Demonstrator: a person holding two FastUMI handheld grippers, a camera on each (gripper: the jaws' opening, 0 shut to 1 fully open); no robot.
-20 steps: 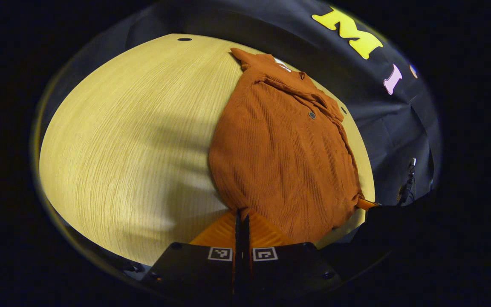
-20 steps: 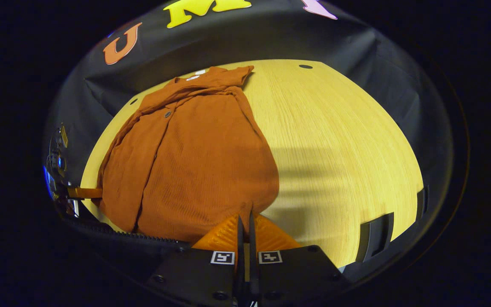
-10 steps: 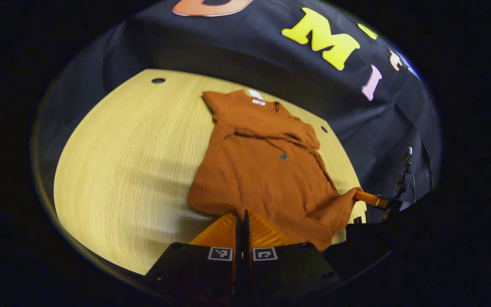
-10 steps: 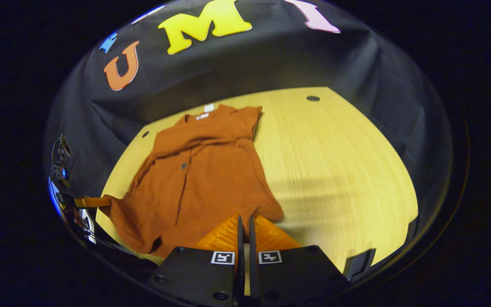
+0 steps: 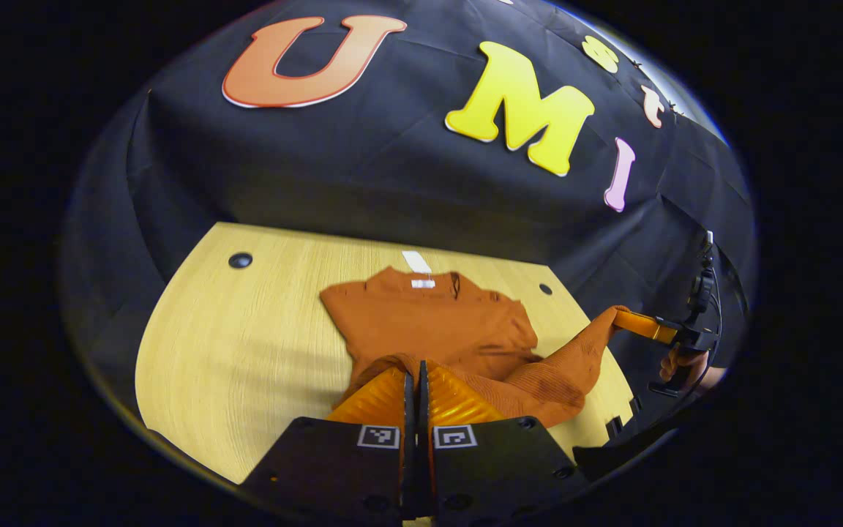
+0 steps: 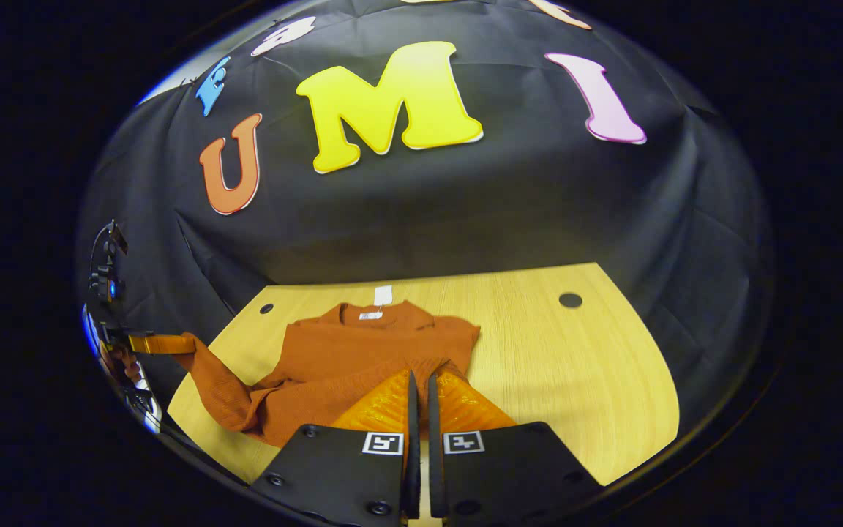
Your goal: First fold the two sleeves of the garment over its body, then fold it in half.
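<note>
A rust-orange ribbed garment (image 5: pixel 429 326) lies on the wooden table (image 5: pixel 246 344), its collar with a white label (image 5: pixel 418 282) at the far end. My left gripper (image 5: pixel 416 368) is shut on one corner of the bottom hem, held up over the body. The right gripper (image 5: pixel 620 317) holds the other hem corner out to the right, with cloth sagging between them. In the right gripper view, my right gripper (image 6: pixel 419 377) is shut on the garment (image 6: pixel 363 348) hem. The left gripper (image 6: pixel 186 342) pinches the far corner at the left.
The table (image 6: pixel 575 366) has small round holes (image 5: pixel 240 260) (image 6: pixel 570 300) near its far corners. The black cloth wall rises right behind the table's far edge. A hand (image 5: pixel 685 364) holds the right gripper at the far right. Bare wood lies on both sides of the garment.
Both grippers have lifted the bottom hem off the table and carried it forward towards the collar. The lower half now hangs raised over the upper half.
</note>
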